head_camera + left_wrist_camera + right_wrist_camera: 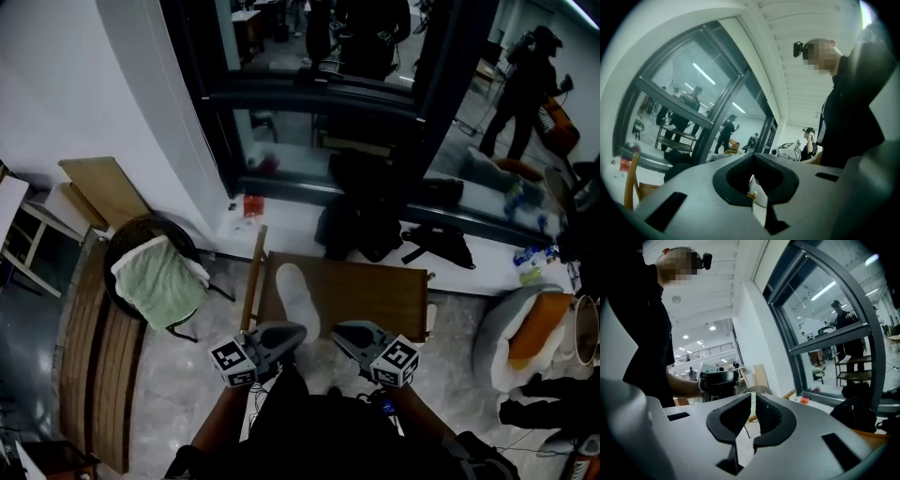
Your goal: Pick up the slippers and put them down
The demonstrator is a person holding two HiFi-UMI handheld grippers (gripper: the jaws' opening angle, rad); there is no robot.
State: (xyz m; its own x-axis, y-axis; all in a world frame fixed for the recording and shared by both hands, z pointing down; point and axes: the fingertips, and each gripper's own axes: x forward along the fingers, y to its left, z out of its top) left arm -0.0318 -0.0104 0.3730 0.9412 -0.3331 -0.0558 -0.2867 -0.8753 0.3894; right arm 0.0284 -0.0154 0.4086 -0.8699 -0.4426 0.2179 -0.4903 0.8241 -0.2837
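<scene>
I judge this as the approach, before any pick: nothing is lifted yet. The one slipper point(295, 292) I can find is white and lies flat on the wooden desk point(375, 291), toward its left end, with its long axis running away from me. I see no second slipper in any view. In the head view the left tongs point(291, 334) sit at the near end of the slipper, overlapping it from above, though I cannot tell whether they touch it or hang above the desk edge. The right tongs point(341, 334) are just beside them, over the near edge of the desk and apart from the slipper. In the left gripper view the left tongs are pressed together, with only a thin white sliver showing in the slit. I take that for something seen through the gap, not a thing pinched, since no slipper stands out ahead of the jaws. The right gripper view shows the right tongs pressed together as well, with nothing between them. The next move, as I read it, calls for spreading the left tongs, tipping them down to the slipper's near rim, and closing on that edge. The slipper looks soft and flat, so a shallow bite might slip off. The right tongs would need the other slipper found first.
</scene>
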